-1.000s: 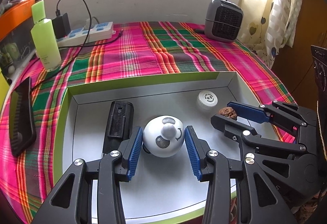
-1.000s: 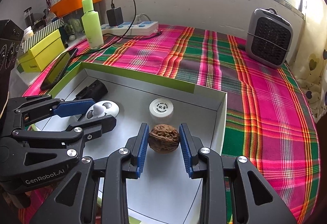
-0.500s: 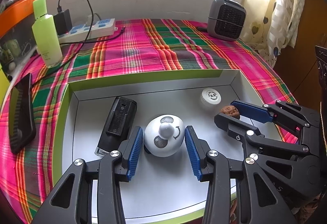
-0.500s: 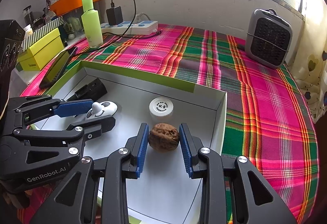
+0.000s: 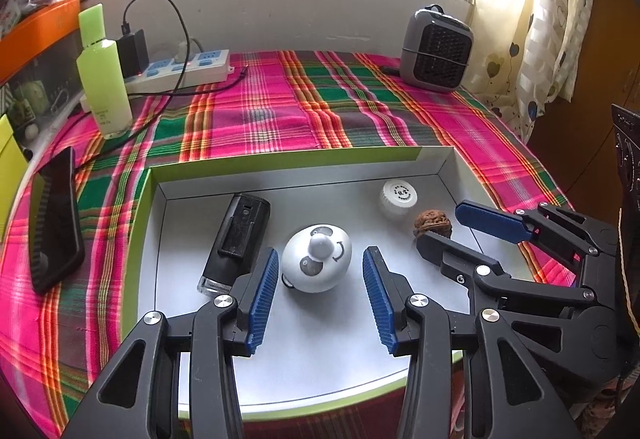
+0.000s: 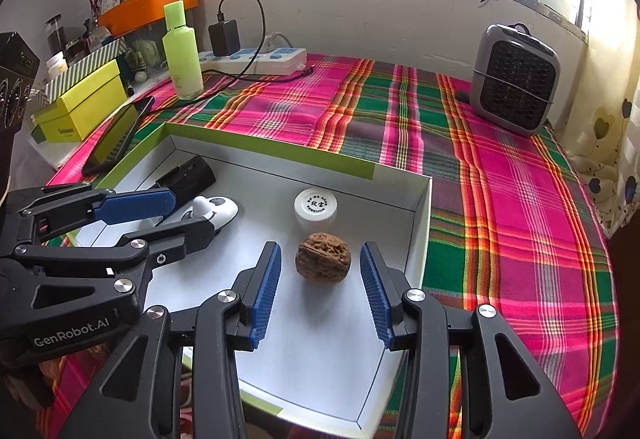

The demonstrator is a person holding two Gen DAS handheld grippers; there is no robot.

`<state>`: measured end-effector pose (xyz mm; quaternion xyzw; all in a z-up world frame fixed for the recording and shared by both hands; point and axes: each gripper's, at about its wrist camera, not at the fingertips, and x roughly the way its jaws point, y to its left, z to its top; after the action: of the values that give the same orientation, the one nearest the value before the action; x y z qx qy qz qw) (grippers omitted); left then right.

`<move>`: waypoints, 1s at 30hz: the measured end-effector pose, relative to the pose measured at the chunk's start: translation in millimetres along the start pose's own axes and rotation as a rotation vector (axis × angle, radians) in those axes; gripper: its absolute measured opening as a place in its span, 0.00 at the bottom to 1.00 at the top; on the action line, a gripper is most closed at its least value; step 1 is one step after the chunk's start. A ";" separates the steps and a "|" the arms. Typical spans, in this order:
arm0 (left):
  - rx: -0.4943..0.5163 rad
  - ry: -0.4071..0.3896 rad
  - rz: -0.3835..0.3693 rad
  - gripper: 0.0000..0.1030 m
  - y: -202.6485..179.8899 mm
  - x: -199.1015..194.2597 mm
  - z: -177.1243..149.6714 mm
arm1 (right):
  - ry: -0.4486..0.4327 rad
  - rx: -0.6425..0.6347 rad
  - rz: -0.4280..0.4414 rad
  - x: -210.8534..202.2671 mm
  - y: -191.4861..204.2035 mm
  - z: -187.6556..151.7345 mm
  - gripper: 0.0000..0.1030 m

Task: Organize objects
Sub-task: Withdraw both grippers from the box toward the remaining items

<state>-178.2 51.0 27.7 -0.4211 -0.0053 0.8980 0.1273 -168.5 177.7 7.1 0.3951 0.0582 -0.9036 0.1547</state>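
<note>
I have both grippers down in the box point(image 6: 420, 215), and my judgement is that I am at the letting-go step. My right gripper point(image 6: 320, 281) has just been opening: its jaws stand apart with the walnut point(image 6: 323, 258) between them on the box floor, a clear gap on each side, so nothing is clamped. My left gripper point(image 5: 318, 279) is also apart, its pads flanking the panda toy point(image 5: 317, 259) without pressing it, as far as I can see; the near pad looks close to the toy's side. The toy sits mid-box, the walnut toward the right wall. Next, I think, both hands should draw straight back and up so the pads clear each object without nudging it; the walnut is round and would roll easily. The white cap point(image 6: 315, 206) stands just behind the walnut, nearly touching it, so pushing forward there would knock it. The black device point(image 5: 236, 239) lies just left of the toy, near my left jaw, and leaves little room to swing that way. My two grippers are close together, so I should lift them without crossing. Outside the box on the plaid cloth point(image 6: 500, 199) are a green bottle point(image 6: 182, 51), a power strip point(image 6: 256, 59), a phone point(image 5: 54, 219) and a small heater point(image 6: 514, 79), all well apart from my work.
</note>
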 end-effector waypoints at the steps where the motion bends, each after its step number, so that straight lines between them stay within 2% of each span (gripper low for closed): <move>1: -0.001 -0.003 0.002 0.42 -0.2 -2.0 -1.0 | -0.001 0.002 -0.001 -1.2 0.4 -0.6 0.41; 30: -0.021 -0.090 0.007 0.42 -4.6 -76.7 -45.1 | -0.091 0.047 -0.001 -69.6 21.9 -33.3 0.42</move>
<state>-96.0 33.2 57.0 -0.3816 -0.0192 0.9164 0.1191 -93.6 180.8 35.7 0.3570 0.0298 -0.9219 0.1475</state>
